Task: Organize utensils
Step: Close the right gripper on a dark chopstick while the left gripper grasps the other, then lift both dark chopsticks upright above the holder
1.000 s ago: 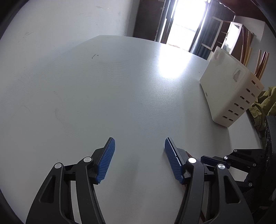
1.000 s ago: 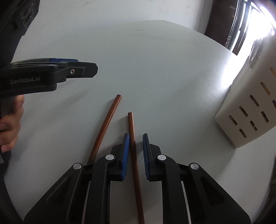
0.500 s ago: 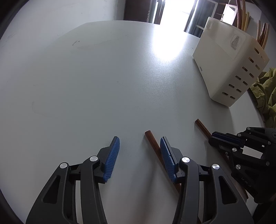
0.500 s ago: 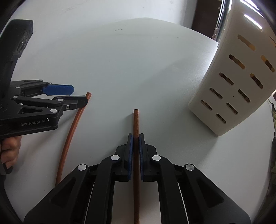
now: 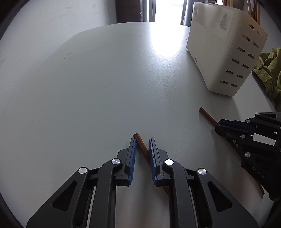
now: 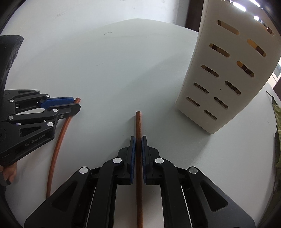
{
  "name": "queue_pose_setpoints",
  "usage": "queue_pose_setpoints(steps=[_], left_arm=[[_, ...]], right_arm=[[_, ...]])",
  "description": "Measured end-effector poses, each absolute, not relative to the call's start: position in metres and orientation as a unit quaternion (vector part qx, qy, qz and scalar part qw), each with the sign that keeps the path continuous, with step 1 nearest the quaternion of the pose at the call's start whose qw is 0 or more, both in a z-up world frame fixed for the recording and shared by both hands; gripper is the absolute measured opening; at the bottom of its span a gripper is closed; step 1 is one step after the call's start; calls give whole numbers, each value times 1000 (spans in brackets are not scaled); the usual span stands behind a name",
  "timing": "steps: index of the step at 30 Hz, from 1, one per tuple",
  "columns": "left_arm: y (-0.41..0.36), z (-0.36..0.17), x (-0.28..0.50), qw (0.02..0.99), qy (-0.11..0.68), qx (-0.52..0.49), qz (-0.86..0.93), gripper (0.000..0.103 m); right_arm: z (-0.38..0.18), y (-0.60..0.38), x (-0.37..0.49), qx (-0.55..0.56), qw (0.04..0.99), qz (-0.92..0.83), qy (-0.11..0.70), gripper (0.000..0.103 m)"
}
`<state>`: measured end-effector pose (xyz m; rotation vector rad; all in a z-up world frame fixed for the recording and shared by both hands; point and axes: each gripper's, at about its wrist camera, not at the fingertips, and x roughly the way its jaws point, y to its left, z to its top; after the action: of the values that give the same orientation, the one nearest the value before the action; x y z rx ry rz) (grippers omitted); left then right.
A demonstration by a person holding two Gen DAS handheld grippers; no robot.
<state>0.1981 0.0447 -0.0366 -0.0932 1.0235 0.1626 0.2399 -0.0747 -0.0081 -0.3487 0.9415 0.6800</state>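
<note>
Right wrist: gripper [image 6: 138, 140] around chopstick [image 6: 138, 122].

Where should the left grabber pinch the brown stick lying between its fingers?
Pinch the left chopstick on its thin shaft, a little back from the blunt near end, coming from above with the left gripper straddling it. It lies flat on the table and is long and narrow, so squeezing across its width probably holds best.

Strong backlight from doorway [image 5: 165, 8]; blown glare patch on surface [image 5: 163, 45]; foreground dim, soft shadows, fisheye edge bending, dark corners.
</note>
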Motion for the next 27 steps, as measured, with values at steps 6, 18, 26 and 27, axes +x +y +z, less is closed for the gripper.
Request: queue_pose_setpoints(steps=[6,18,26,27], left_arm=[[47,-34,200,867,491,-49,72,7],[20,60,172,927,369,-54,46,7],[0,118,171,958,280,-52,28,7],[-1,122,174,961,271,-54,27,7]], right_arm=[[5,-87,237,-145,831,318,433,7],[75,-127,213,-72,874,336,345,7],[110,-153,188,-42,904,323,279,7],[109,-157,188,-39,906,321,274,7]])
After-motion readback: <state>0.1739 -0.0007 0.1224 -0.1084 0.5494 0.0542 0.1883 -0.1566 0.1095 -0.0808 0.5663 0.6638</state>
